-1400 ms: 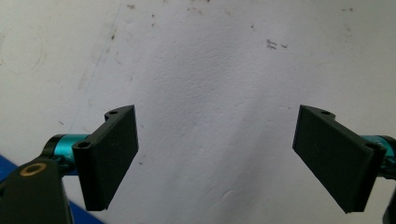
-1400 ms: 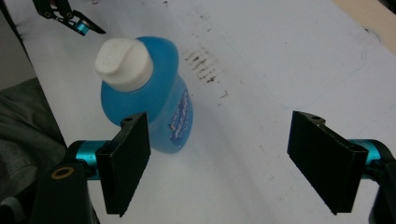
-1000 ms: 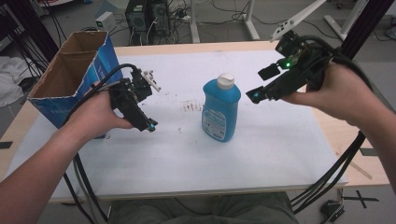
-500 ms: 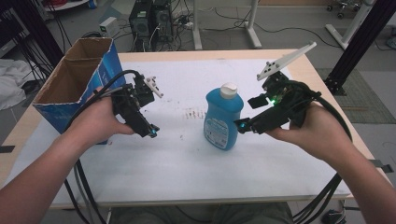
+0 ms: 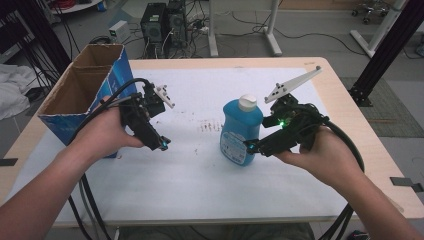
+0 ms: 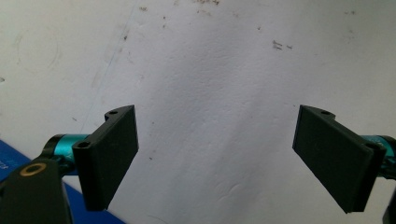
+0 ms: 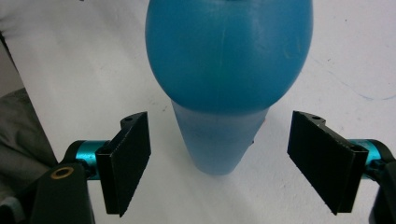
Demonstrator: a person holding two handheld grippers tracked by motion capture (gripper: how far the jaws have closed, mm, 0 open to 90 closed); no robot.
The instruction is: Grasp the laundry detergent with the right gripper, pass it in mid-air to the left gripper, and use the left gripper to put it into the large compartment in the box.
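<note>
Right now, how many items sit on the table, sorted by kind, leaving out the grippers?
Blue bottle: 1
Open cardboard box: 1
Total: 2

High view looks forward and down over the bench [image 5: 165, 200]. Right gripper view sits close behind its own jaws, facing the blue bottle [image 7: 229, 60] just ahead, shared with the high view [image 5: 241, 131]. Left gripper view stares closely down at bare bench.
</note>
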